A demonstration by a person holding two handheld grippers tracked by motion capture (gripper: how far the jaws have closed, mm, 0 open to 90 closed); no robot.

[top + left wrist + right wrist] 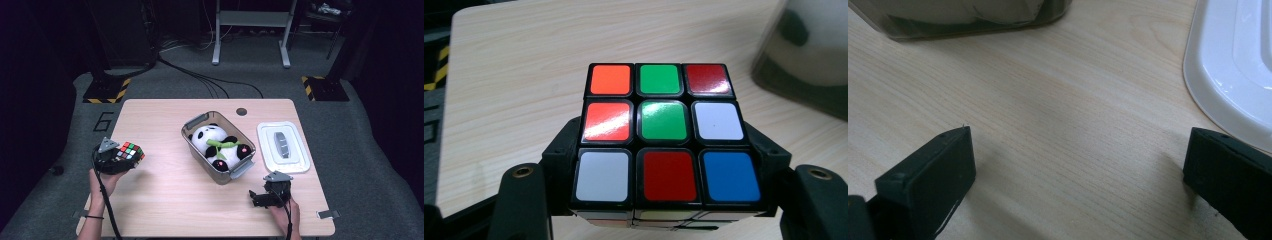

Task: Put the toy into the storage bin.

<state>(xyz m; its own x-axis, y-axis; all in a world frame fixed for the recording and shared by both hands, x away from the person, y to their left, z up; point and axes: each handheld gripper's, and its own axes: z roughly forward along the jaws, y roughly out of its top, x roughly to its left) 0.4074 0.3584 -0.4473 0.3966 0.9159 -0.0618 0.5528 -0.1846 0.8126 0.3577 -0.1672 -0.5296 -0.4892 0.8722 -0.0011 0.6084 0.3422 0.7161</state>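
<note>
Holding the cube (130,151) in your left tool (114,159), you have the pick-up done: the jaws stand about half apart and press on the cube's two sides, as the left gripper view shows, with its scrambled face (665,134) turned up toward the camera. The cube sits over the left part of the table (165,200), clear of the wood as far as the high view lets you judge, and well apart from the bin (198,121).

That bin stands at the table's middle with a panda (220,145) lying in it, and its white lid (283,147) rests flat just to its right. My guess is that the cube goes into the bin beside the panda, and that carry is not yet made.

Your right tool (260,196) sits low near the table's front edge, just short of the bin's near end. Its jaws stand wide apart with nothing between them, only bare wood, with the lid's rim (1215,85) close by on one side.

What is left, by my reckoning: carry the cube across, lower it into the free space by the panda, let go, then likely fit the lid.
</note>
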